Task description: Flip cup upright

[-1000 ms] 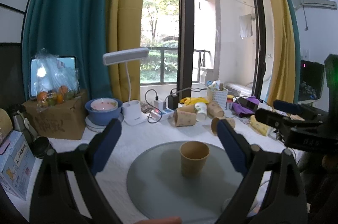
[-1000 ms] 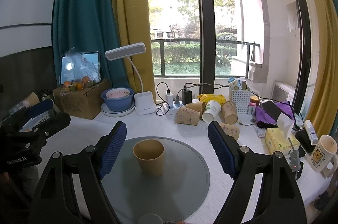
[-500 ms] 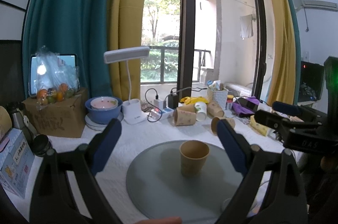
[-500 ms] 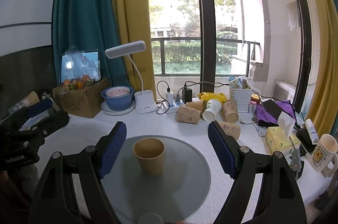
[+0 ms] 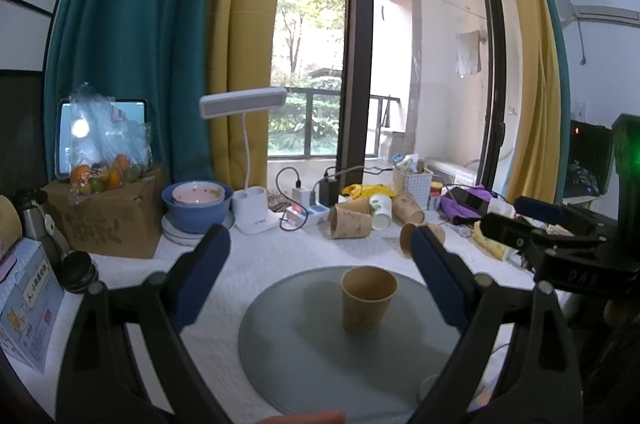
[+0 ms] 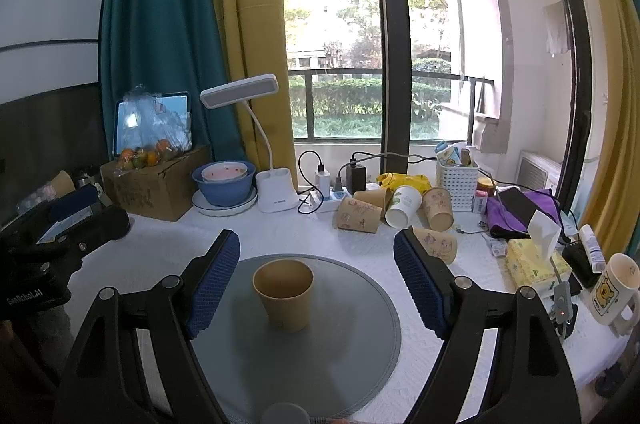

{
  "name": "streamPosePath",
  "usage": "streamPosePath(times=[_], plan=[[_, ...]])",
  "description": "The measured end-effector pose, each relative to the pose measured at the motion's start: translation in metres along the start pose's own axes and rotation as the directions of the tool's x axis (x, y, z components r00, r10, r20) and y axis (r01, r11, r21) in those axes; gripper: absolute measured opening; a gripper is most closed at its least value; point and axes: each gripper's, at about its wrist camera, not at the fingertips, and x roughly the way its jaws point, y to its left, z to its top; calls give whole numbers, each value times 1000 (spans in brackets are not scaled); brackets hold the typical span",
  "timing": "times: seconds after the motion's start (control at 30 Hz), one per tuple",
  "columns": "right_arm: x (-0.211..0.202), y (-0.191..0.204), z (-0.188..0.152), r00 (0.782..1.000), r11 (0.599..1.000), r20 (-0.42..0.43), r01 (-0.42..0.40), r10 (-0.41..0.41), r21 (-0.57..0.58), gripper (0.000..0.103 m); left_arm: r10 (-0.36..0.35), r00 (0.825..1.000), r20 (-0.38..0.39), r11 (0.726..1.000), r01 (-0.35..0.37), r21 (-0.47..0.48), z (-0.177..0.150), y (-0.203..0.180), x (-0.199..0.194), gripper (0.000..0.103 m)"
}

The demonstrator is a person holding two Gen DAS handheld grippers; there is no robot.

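A brown paper cup stands upright, mouth up, on a round grey mat; it also shows in the right wrist view on the mat. My left gripper is open and empty, held back from the cup, its blue pads well apart. My right gripper is open and empty too, with the cup between and beyond its pads. The right gripper's body shows at the right edge of the left wrist view; the left one shows at the left of the right wrist view.
Several paper cups lie on their sides behind the mat, near a power strip. A desk lamp, blue bowl and cardboard box stand at the back left. A tissue pack and mug are at right.
Both grippers have drifted back and up very slightly. The cup has not moved.
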Motion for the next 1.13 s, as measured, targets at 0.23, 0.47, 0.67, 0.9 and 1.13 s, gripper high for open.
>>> streamPosePath(times=[0.23,0.47,0.67,0.9,1.13], plan=[[1,1,0,1000,1000,-1,0,0,0,82,0,1000,0,1000,0,-1,0,1,0,93],[0,2,-1,1000,1000,-2,0,0,0,82,0,1000,0,1000,0,-1,0,1,0,93],[0,2,-1,1000,1000,-2,0,0,0,82,0,1000,0,1000,0,-1,1,1,0,93],[0,2,0,1000,1000,-2,-1,1,0,82,-2,1000,-3,1000,2,-3,0,0,1,93],[1,2,-1,1000,1000,-4,-2,2,-1,82,3,1000,21,1000,-3,-18,-5,-4,-5,93]])
